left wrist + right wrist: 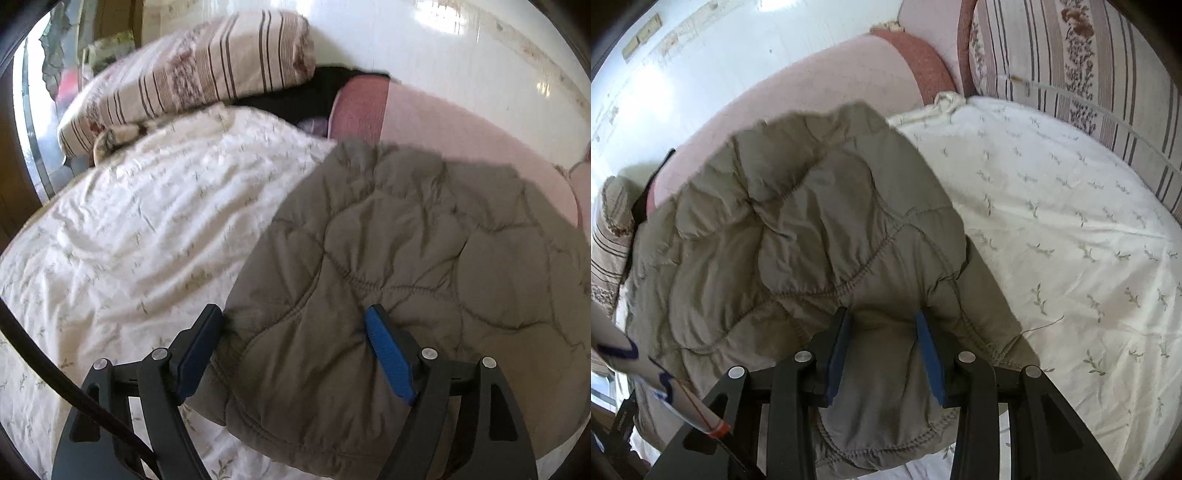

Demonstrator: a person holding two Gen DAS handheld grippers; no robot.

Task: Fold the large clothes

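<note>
A bed fills both views, spread with one cream sheet (122, 236) printed with small green sprigs and lightly wrinkled, while a glossy white wall (443, 55) rises behind it. There is one large garment, a grey-brown quilted jacket (388, 266), puffy, with curved stitched seams dividing it into soft panels; it lies on the sheet near the edge closest to the cameras, its far part reaching over a pink blanket (461, 129) that has a darker rose band. Striped bedding with brown floral bands (at least one bolster-shaped roll) lies at the far end (192, 70), and something black (317, 92) is tucked just beside it. Two grippers are in view, one per camera, each with black arms and blue pads. The left gripper (293, 328) stands wide, its fingers straddling a bulge of the jacket; whether the pads press the cloth I cannot tell. The right gripper (886, 325) is narrower, with a fold of the jacket's hem bunched between its pads (929, 354)
</note>
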